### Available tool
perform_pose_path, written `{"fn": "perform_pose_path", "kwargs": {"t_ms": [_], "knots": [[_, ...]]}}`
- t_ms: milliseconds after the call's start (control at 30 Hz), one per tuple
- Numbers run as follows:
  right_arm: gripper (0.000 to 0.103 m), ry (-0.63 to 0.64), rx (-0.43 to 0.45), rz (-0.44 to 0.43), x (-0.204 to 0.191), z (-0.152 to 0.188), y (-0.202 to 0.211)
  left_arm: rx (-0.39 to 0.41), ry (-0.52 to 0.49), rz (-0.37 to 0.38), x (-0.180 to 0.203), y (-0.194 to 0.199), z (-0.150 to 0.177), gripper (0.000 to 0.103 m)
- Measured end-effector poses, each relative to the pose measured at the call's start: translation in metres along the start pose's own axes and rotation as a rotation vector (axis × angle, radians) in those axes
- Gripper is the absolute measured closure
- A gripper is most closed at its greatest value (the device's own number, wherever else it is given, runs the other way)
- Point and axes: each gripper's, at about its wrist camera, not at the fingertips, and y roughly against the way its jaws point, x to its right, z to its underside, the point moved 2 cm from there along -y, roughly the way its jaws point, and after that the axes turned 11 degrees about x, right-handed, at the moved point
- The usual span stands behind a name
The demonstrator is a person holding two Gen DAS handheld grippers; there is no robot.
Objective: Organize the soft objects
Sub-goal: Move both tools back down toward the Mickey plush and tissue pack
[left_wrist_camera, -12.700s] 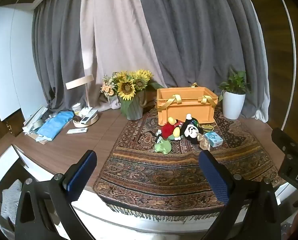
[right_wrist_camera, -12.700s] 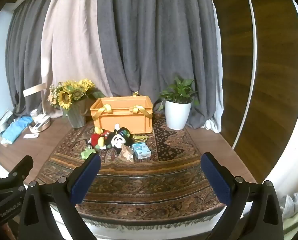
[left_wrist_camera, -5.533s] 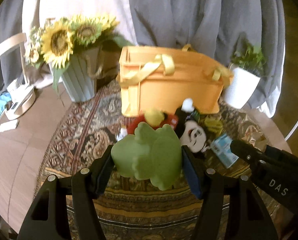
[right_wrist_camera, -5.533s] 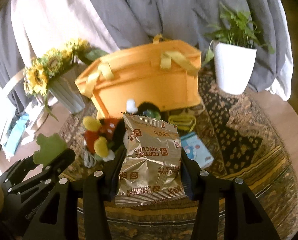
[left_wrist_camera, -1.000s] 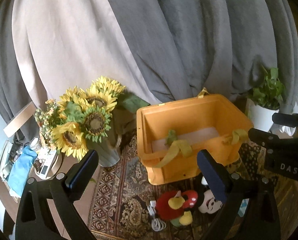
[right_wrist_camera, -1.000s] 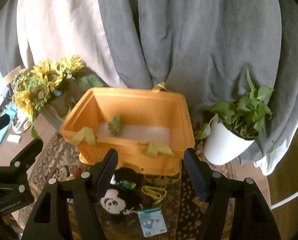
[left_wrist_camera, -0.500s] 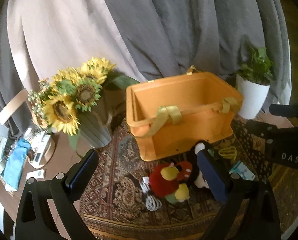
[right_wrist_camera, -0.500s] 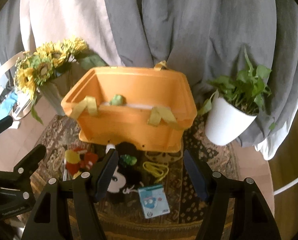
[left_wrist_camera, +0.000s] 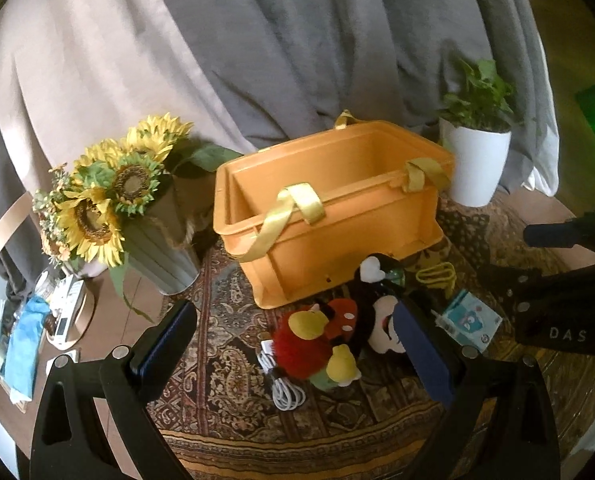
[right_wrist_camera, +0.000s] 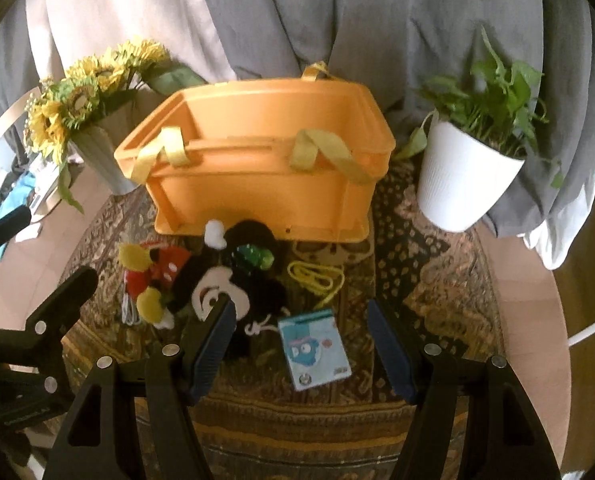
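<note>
An orange crate (left_wrist_camera: 337, 208) (right_wrist_camera: 257, 160) with yellow straps stands on a patterned rug (left_wrist_camera: 233, 360). In front of it lie a red and yellow plush (left_wrist_camera: 313, 340) (right_wrist_camera: 153, 272), a black and white mouse plush (left_wrist_camera: 381, 312) (right_wrist_camera: 233, 280), a blue tissue pack (left_wrist_camera: 469, 320) (right_wrist_camera: 315, 346), a yellow cord (right_wrist_camera: 313, 276) and a white cable (left_wrist_camera: 285, 392). My left gripper (left_wrist_camera: 293, 344) is open and empty above the plush toys. My right gripper (right_wrist_camera: 299, 344) is open and empty above the tissue pack. The crate's inside is hidden.
A vase of sunflowers (left_wrist_camera: 113, 200) (right_wrist_camera: 85, 92) stands left of the crate. A white potted plant (left_wrist_camera: 477, 160) (right_wrist_camera: 469, 168) stands to its right. Grey curtains hang behind. A lamp base and blue cloth (left_wrist_camera: 25, 328) lie on the wooden table at far left.
Both grippers have come down and drawn back from over the crate toward the items on the rug. Both are still open and empty.
</note>
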Motion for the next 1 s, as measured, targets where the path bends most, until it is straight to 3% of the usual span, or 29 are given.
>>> {"fn": "perform_pose_path", "kwargs": {"t_ms": [500, 1000], "knots": [[0.034, 0.005, -0.058, -0.009, 0.004, 0.033, -0.01, -0.008, -0.164, 0.04, 0.035, -0.006, 0.022, 0.002], [0.034, -0.011, -0.149, -0.017, 0.01, 0.056, -0.042, -0.004, -0.429, 0.056, 0.063, -0.03, 0.036, 0.002]]}}
